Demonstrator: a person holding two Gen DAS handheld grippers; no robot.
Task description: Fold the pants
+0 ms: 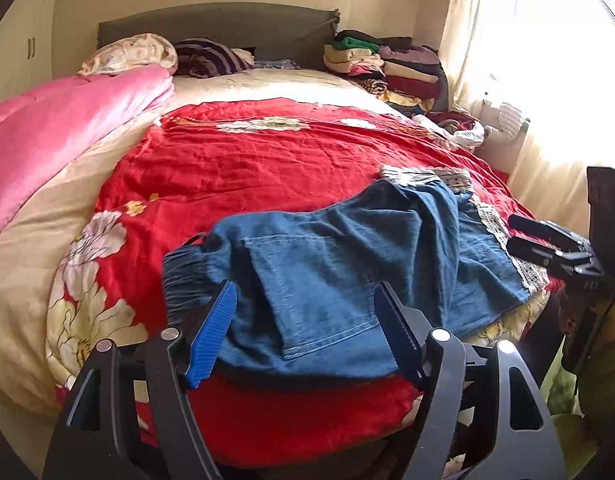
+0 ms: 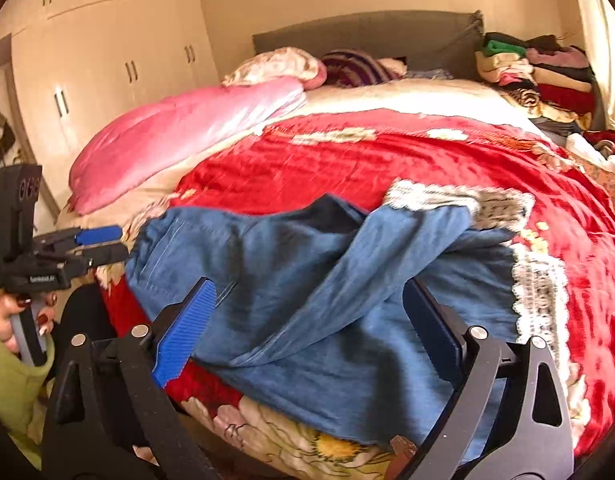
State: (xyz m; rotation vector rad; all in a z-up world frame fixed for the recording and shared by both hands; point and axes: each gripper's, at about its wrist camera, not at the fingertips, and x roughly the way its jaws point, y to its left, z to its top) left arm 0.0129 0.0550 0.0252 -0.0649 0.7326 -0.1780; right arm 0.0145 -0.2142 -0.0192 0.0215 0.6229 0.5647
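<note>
one pair of blue denim pants with lace-trimmed hems (image 1: 347,264) crumpled at the near edge of the red floral bedspread (image 1: 267,160).

left wrist: left gripper (image 1: 307,320) blue-padded jaws spread, clamping nothing (pants just ahead); right gripper (image 1: 547,240) looks closed. right wrist: right gripper (image 2: 307,320) jaws apart over pants (image 2: 327,280); left gripper (image 2: 103,244) beside them, two grippers total.

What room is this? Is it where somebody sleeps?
Most likely a bedroom. A big bed with a grey headboard fills it, with pillows at its head. A tall wardrobe stands beside it. Blue pants lie on the red floral blanket.
</note>
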